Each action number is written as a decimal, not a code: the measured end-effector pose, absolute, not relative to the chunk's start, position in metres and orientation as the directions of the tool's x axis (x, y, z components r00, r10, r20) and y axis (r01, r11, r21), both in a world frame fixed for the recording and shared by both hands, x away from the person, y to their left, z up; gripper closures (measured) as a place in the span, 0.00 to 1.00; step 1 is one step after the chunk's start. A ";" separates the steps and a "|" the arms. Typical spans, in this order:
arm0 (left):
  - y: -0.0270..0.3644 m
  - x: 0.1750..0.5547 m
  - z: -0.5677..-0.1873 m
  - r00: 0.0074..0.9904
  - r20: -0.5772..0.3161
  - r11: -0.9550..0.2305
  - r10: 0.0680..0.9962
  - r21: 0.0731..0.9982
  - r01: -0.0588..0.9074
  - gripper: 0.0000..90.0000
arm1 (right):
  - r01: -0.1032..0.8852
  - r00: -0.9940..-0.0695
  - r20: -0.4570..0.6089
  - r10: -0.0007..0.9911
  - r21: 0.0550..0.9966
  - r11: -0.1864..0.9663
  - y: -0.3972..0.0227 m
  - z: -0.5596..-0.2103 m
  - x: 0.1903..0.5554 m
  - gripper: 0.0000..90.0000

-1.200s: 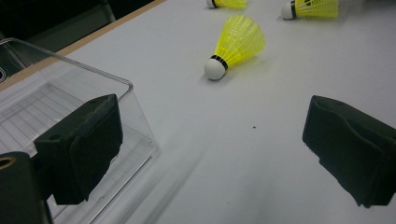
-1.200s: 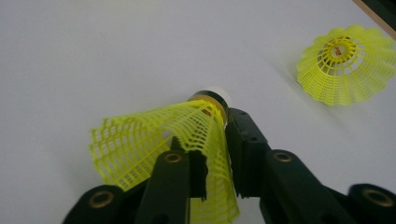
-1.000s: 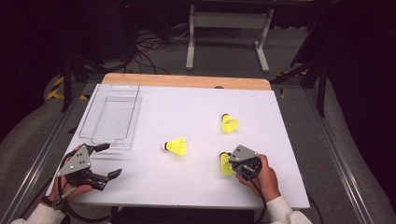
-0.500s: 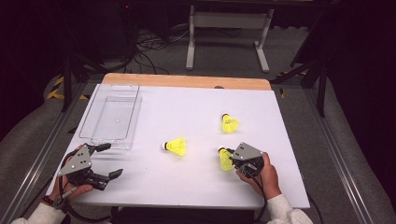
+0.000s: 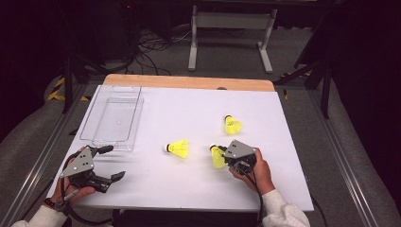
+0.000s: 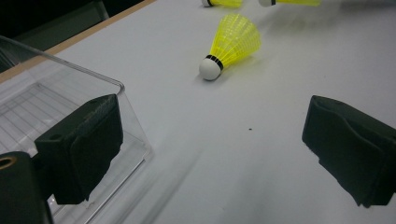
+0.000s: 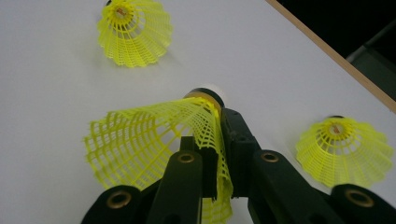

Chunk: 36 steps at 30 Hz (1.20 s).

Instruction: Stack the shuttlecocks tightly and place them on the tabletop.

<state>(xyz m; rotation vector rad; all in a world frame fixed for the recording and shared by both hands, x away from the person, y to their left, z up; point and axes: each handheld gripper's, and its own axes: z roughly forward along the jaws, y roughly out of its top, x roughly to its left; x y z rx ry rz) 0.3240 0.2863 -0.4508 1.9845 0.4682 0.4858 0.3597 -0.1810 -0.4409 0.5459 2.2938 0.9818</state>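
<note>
Three yellow shuttlecocks lie on the white table (image 5: pixel 293 189). My right gripper (image 5: pixel 226 158) is shut on the mesh skirt of one shuttlecock (image 5: pixel 217 157), whose cork points away from the hand. In the right gripper view the gripper (image 7: pixel 215 156) pinches one side of that skirt (image 7: pixel 149 140). A second shuttlecock (image 5: pixel 178 148) rests mid-table and a third (image 5: pixel 232 125) lies farther back. My left gripper (image 5: pixel 112 162) stands open near the front left corner. In the left gripper view it (image 6: pixel 215 144) holds nothing, and the middle shuttlecock (image 6: pixel 231 44) lies ahead of it.
A clear plastic tray (image 5: pixel 94 137) sits at the left of the table, just beyond my left gripper, and its near corner (image 6: pixel 116 88) shows beside the left jaw. The table's wooden far edge (image 5: pixel 189 81) runs along the back.
My right gripper has shifted slightly left with the shuttlecock in its jaws. The left gripper has hardly moved.
</note>
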 end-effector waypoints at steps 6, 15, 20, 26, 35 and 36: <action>0.286 0.324 -0.452 0.848 0.134 -0.432 0.513 0.894 0.120 0.07 | 0.131 -0.783 -0.344 0.518 0.724 0.678 -0.164 -0.451 0.369 0.95; 0.284 0.324 -0.452 0.849 0.136 -0.433 0.510 0.894 0.117 0.07 | 0.150 -0.792 -0.333 0.513 0.707 0.691 -0.161 -0.460 0.374 0.89; 0.284 0.325 -0.452 0.851 0.136 -0.437 0.507 0.892 0.118 0.07 | 0.169 -0.791 -0.322 0.520 0.702 0.692 -0.161 -0.462 0.375 0.78; 0.284 0.325 -0.453 0.854 0.130 -0.439 0.504 0.890 0.124 0.07 | 0.177 -0.777 -0.324 0.540 0.711 0.681 -0.166 -0.457 0.372 0.68; 0.284 0.325 -0.452 0.855 0.131 -0.441 0.502 0.889 0.123 0.08 | 0.184 -0.748 -0.355 0.561 0.701 0.689 -0.175 -0.443 0.356 0.53; 0.284 0.325 -0.452 0.855 0.131 -0.441 0.502 0.889 0.123 0.08 | 0.184 -0.748 -0.355 0.561 0.701 0.689 -0.175 -0.443 0.356 0.53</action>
